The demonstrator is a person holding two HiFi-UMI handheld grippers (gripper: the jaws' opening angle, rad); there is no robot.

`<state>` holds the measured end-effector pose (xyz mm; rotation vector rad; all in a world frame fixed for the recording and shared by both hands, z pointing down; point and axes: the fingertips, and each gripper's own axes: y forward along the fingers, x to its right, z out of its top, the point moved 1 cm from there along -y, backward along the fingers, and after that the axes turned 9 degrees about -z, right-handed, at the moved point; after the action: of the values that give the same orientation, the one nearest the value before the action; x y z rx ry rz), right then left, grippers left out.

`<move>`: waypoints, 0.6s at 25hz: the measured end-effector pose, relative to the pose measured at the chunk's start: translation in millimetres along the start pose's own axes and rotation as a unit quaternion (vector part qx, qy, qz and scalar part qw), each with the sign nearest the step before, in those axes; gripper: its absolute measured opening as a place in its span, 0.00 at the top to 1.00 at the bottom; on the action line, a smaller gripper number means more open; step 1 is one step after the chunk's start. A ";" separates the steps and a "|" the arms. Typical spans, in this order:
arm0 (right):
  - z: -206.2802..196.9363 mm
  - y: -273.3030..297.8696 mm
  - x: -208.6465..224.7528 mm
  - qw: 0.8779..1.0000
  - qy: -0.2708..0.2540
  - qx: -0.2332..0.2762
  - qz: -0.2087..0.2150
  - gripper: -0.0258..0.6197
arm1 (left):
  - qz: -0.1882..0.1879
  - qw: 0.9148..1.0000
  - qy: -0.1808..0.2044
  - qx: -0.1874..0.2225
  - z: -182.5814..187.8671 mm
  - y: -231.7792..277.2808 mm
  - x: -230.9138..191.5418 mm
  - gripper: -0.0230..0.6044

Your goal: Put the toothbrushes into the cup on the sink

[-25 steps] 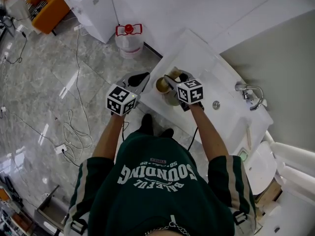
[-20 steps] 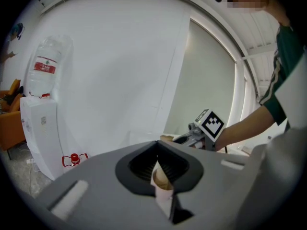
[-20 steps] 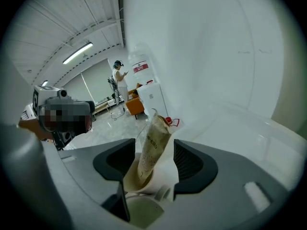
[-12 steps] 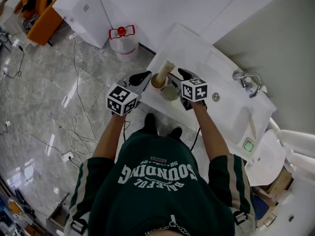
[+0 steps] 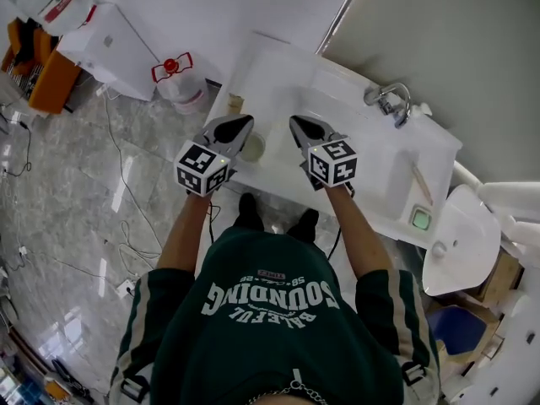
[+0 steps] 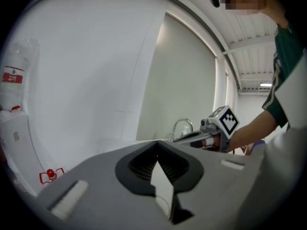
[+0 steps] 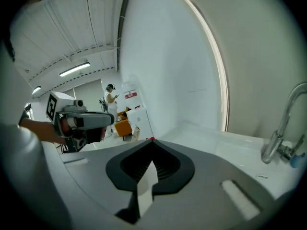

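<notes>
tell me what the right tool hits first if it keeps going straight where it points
Probably the back ledge of the sink, since the right tool tilts down; depth is unclear. The faucet stands off to its right.

Sink: white rectangular sink (image 5: 278,74), smooth, glossy, ceramic-looking.
Tap: curved chrome metal tap (image 5: 390,99), mirror-bright.
Floor: grey marbled stone floor (image 5: 76,201), polished, reflective.

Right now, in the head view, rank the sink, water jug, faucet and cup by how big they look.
1. sink
2. water jug, though it stands lower, farther from the camera
3. faucet and cup: look about alike, not ranked
</notes>
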<state>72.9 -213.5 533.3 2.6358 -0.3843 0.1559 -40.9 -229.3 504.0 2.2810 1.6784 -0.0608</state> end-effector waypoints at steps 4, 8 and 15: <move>2.1 -46.0 32.0 1.000 -0.002 0.024 -0.008 0.95 | -0.012 1.000 0.005 0.000 8.8 40.6 36.3 0.88; 1.0 -85.5 69.5 0.999 0.000 0.036 -0.018 0.95 | -0.029 1.000 0.009 -0.004 14.3 83.7 72.1 0.89; -14.2 -155.2 145.7 0.997 0.019 0.057 -0.057 0.96 | -0.075 0.997 0.022 -0.021 19.6 163.8 134.2 0.88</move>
<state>257.2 -110.2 504.0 2.7534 -0.2175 0.1951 157.7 -154.1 492.7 2.1370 1.8544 -0.0075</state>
